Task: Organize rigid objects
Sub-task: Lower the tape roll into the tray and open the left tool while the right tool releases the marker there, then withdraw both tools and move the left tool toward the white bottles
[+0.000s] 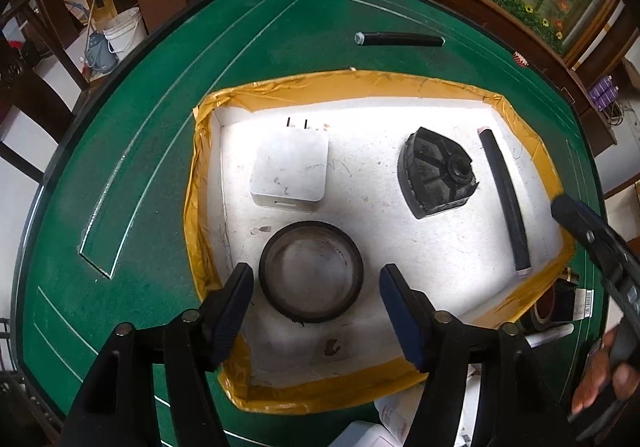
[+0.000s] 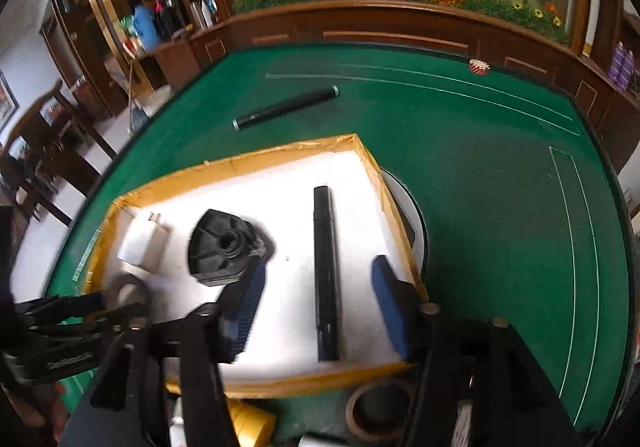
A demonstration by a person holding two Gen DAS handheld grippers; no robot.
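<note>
Both pairs of jaws stand apart and grip nothing. On the left gripper [image 1: 316,311] they straddle a black ring [image 1: 311,271] that lies flat in the tray, with a gap on each side. On the right gripper [image 2: 316,307] they hang over a black rod [image 2: 326,271], clear of it.

Counted, the tray [image 1: 352,85], a shallow white box with yellow tape around its rim, holds four things: one ring, one white plug adapter [image 1: 290,171] with two prongs, one black wedge-shaped part [image 1: 436,173] with a round hub, and one rod along the right side. A second black rod [image 1: 400,39] lies outside, on the worktop beyond the tray's far edge. Just beside the tray's near edge are one brown tape roll [image 2: 378,407] and a yellow tape roll [image 2: 252,419].

Green felt with thin white curved lines covers the worktop [image 1: 152,127], which has a dark rim. Behind it runs a brown wooden cabinet [image 2: 400,31] under a large picture of bamboo and flowers. One white bucket [image 1: 125,31] stands on the floor at the left.
</note>
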